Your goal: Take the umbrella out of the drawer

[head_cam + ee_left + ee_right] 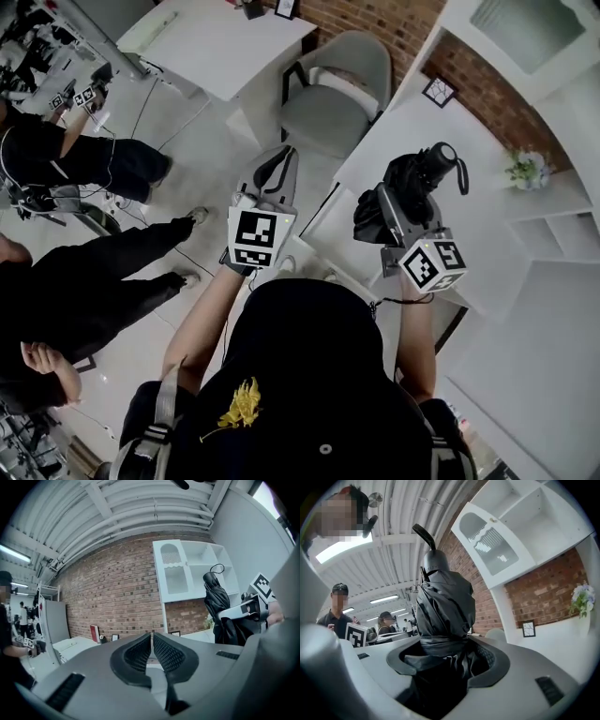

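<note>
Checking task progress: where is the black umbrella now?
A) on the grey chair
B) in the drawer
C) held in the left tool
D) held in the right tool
D: the right tool clamps the folded umbrella; the left tool is shut, empty.

Black umbrella [443, 606]; grey left gripper [152, 651] and right gripper [450, 658], each with black cross-hatched pads [171, 656] and cubes [255, 239] bearing black-and-white square markers. Red-brown brick wall [117, 588] with pale mortar lines. White cabinet [187, 573] and counter [469, 169]. Grey chair [337, 94]. Pale flowers [527, 169] with green leaves.
</note>
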`<state>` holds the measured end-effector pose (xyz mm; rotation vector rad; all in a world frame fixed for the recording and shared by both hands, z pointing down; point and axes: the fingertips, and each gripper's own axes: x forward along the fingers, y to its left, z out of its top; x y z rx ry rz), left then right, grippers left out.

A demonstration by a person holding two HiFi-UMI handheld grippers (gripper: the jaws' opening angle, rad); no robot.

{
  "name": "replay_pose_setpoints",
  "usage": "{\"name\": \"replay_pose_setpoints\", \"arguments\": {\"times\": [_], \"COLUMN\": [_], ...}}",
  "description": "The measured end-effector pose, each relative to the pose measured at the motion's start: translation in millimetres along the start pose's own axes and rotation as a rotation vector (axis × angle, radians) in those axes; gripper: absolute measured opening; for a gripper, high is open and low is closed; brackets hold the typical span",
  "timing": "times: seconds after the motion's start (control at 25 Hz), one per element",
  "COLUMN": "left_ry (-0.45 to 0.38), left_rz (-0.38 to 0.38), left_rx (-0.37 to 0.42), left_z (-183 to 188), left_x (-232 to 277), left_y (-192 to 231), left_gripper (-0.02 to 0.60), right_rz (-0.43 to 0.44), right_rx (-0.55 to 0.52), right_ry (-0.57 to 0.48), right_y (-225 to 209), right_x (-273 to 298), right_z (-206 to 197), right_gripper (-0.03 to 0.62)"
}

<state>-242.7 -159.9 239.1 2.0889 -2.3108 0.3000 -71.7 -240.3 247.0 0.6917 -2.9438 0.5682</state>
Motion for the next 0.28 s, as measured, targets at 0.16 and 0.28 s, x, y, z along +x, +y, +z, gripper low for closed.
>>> {"name": "replay_pose_setpoints", "arguments": {"times": [0.16, 0.28], "left_ry": [0.02, 0.039], "left_rz": [0.085, 0.127], "left_rx": [0.009, 0.006], "left_z": [-3, -7], "left_x": [-23, -39], "left_y": [20, 24], "left_gripper": [0.02, 0.02], "right_rz": [0.088, 0.134], "right_rx": [0.007, 0.014], "right_ry": [0.022, 0.04], "right_y": [19, 29], "right_x": [17, 19], "right_z": [-6, -12], "right_gripper": [0.291, 0.291]}}
